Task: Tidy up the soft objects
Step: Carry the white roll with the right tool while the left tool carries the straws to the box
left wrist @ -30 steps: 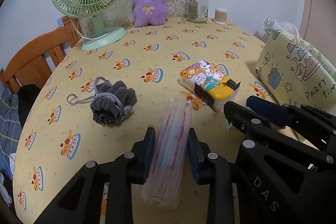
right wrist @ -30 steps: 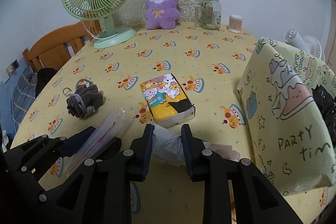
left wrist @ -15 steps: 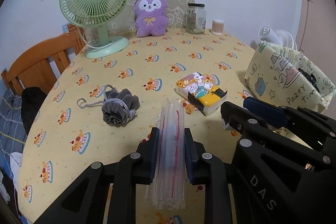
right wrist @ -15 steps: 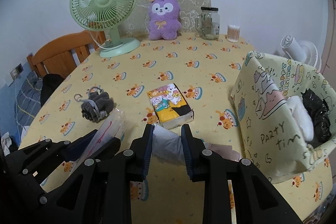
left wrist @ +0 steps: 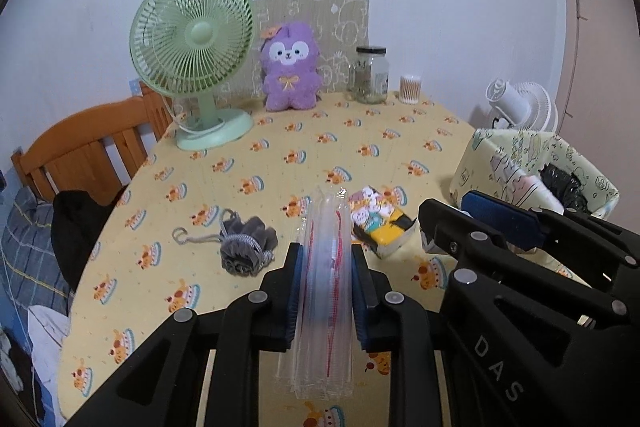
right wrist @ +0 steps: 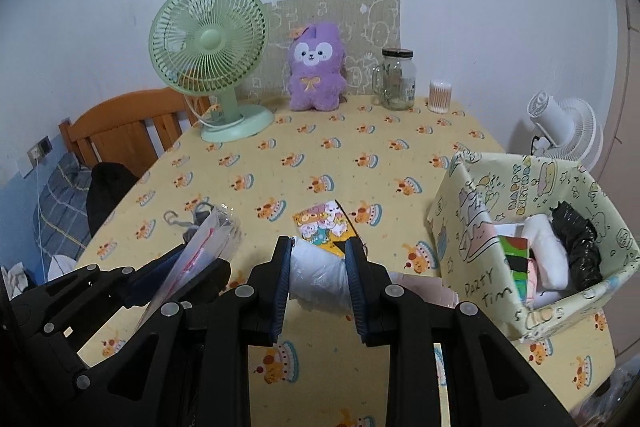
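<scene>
surface: table [right wrist: 400, 147] under yellow cake-print cloth | far edge: green fan [right wrist: 212, 55] left, purple plush [right wrist: 316, 67], glass jar [right wrist: 396, 79], cotton-swab tub [right wrist: 440, 97] | middle: tissue pack [left wrist: 380, 223], grey drawstring pouch [left wrist: 244, 243] to its left | right: open printed box [right wrist: 480, 235] holding soft items

Both grippers fill the lower part of their own views, fingers pointing toward the frame's centre. The left gripper [left wrist: 325, 285] has its blue-padded jaws pressed against a clear, red-striped plastic bag [left wrist: 324, 291] standing upright between them. The right gripper [right wrist: 319, 281] is clamped on a crumpled white plastic bag [right wrist: 318, 277]. The left gripper also shows at lower left of the right view, and the right gripper at lower right of the left view.
</scene>
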A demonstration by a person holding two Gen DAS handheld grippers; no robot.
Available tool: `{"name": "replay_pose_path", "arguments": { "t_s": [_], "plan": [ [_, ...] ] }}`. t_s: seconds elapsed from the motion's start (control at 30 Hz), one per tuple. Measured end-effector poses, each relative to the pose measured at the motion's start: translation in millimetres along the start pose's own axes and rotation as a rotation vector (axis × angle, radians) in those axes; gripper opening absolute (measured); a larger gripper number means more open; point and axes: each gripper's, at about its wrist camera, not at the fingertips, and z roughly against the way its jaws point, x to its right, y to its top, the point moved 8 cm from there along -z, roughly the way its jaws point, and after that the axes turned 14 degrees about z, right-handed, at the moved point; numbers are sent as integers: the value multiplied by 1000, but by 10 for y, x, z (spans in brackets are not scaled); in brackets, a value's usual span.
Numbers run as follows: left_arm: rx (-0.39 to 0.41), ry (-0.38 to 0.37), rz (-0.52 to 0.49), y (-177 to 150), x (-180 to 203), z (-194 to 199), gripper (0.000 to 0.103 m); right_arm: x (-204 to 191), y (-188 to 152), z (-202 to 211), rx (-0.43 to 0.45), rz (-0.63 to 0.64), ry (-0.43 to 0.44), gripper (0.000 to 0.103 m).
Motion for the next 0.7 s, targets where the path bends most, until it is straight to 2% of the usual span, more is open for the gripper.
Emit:
{"name": "replay_pose_path", "arguments": {
  "t_s": [0.33, 0.7],
  "plan": [
    [57, 7, -1, 218, 30, 241, 21, -11, 226, 246, 59, 2, 5, 30],
    [83, 14, 0, 319, 141, 366, 21, 79, 337, 403, 90, 4, 12, 30]
  ]
}}
